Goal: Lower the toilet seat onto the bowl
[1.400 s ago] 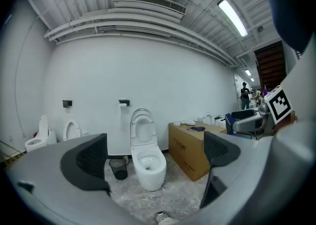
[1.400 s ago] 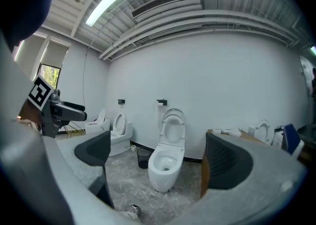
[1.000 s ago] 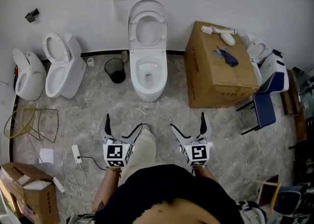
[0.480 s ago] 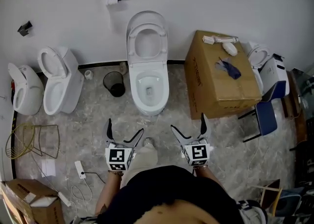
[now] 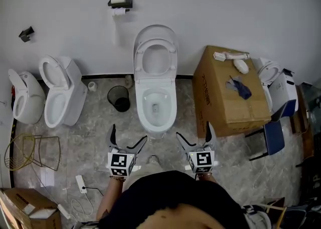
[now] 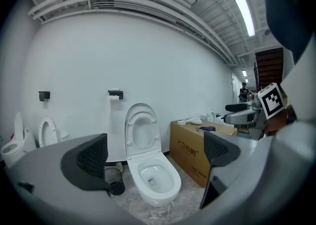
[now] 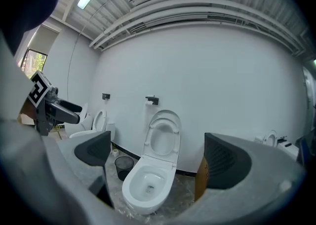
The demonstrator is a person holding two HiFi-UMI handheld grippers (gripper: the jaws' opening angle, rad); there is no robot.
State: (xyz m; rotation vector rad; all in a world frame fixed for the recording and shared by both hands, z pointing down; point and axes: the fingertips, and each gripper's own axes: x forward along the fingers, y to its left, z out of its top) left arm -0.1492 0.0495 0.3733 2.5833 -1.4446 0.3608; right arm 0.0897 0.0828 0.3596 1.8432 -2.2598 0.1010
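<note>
**Item – toilet seat** point(image 5: 172, 57): raised, standing upright against the lid at the wall, directly ahead of you. Its ring and the lid lie close together; whether they touch can't be told from here.

**Item – bowl** point(image 5: 170, 116): open and uncovered, on the marbled floor between the waste bin point(image 5: 119, 97) and the cardboard box point(image 5: 228, 92).

**Item – left gripper** point(image 5: 129, 132): jaws spread wide with nothing between them. It is held low in front of your body, short of the bowl's front edge. Its own view looks through the gap at the toilet, apart from it.

**Item – right gripper** point(image 5: 193, 130): likewise wide open and empty, level with the left one and just as far from the toilet.

**Also present:** two more toilets point(image 5: 57, 90) to your left along the wall, and a paper holder point(image 5: 120, 3) above.

**Step in hand (judged):** the approach – nothing is touched and the seat is not yet lowered.

**Next move calls for:** carry one gripper forward and up to the top rim of the seat ring. Catch the ring alone, not the lid behind it – they sit close, so come in at the ring's edge. Then tip it forward and guide it down onto the bowl rather than letting it drop.
</note>
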